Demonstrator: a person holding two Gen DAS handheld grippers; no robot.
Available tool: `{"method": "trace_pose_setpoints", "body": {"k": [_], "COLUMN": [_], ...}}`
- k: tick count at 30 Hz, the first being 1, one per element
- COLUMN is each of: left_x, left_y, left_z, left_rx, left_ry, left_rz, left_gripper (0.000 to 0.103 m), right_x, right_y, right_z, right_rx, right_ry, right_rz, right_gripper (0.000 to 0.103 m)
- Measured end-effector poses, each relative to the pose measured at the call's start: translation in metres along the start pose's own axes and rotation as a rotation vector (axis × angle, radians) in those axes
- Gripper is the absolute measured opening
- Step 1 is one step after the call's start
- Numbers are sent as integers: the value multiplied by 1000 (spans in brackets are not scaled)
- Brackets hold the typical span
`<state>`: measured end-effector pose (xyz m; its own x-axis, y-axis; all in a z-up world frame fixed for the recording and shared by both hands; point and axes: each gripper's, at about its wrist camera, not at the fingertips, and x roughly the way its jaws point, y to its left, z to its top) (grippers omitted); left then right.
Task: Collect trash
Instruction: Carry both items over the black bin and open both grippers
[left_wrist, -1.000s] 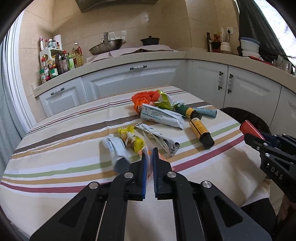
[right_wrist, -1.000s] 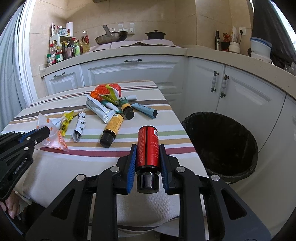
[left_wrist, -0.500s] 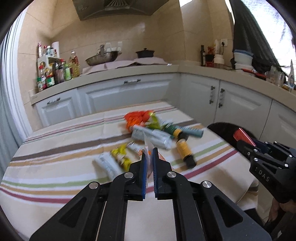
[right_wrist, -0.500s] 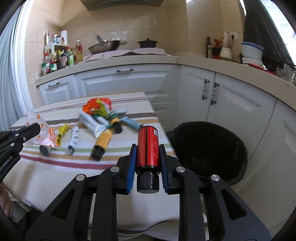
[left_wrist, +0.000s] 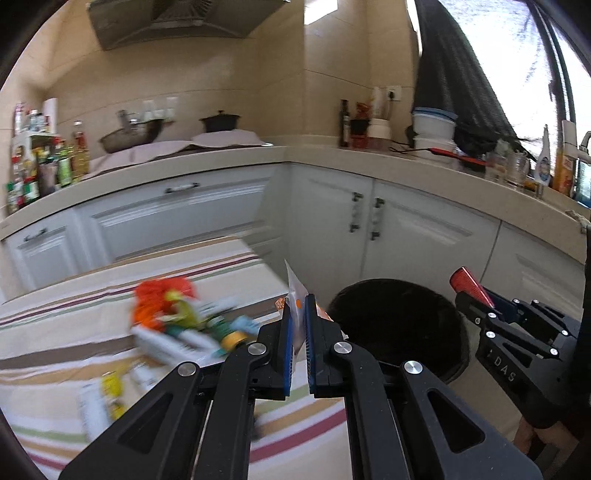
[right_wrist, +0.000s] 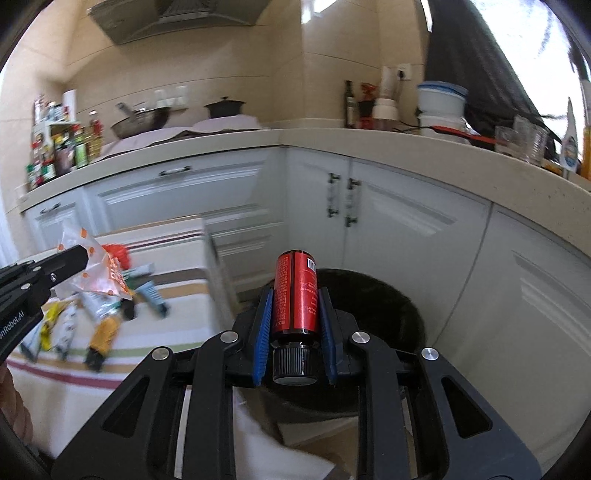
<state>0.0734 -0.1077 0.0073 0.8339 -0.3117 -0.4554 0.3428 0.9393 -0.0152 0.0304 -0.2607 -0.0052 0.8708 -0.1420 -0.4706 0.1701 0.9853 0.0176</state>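
Both grippers swung toward bin (right_wrist: 369, 291)

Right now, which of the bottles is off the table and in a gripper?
The red bottle with the black cap, clamped in the right gripper in front of the black bin. The yellow-labelled bottle lies on the striped tablecloth.

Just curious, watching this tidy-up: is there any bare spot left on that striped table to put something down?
Yes: the striped cloth is bare along its far side, between the cabinets and the orange wrapper. The blurred litter pile crowds the middle. The near right corner by the black bin also looks open.
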Motion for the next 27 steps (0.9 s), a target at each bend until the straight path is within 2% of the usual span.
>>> {"method": "trace_pose_setpoints", "body": {"k": [7,19,21,22,23,24,25,27], "left_x": [52,129,140,148,152,156,160,160], "left_y": [-34,-67,-71,-72,-73,-73,-72,-70], "left_z": [18,31,30,29,27,25,24,24], "left_rx": [38,62,75,77,75,71,63,48], "left_ry": [36,146,168,192,208,223,244,247], "left_rz": [-36,-30,-24,-29,-28,-25,-28,-31], "left_gripper": [6,7,11,17,28,35,43,44], "right_x": [34,92,102,108,112,117,120,124], "right_y": [-37,-69,-73,-76,-77,-80,-80,-84], "right_z": [9,14,13,11,11,10,10,10], "right_rx": [59,108,116,123,126,130,134,148], "right_ry": [16,63,80,92,99,109,113,112], "right_rz": [-47,-71,-71,-72,-73,-76,-80,-85], "right_gripper": [23,23,23,25,26,29,38,43]}}
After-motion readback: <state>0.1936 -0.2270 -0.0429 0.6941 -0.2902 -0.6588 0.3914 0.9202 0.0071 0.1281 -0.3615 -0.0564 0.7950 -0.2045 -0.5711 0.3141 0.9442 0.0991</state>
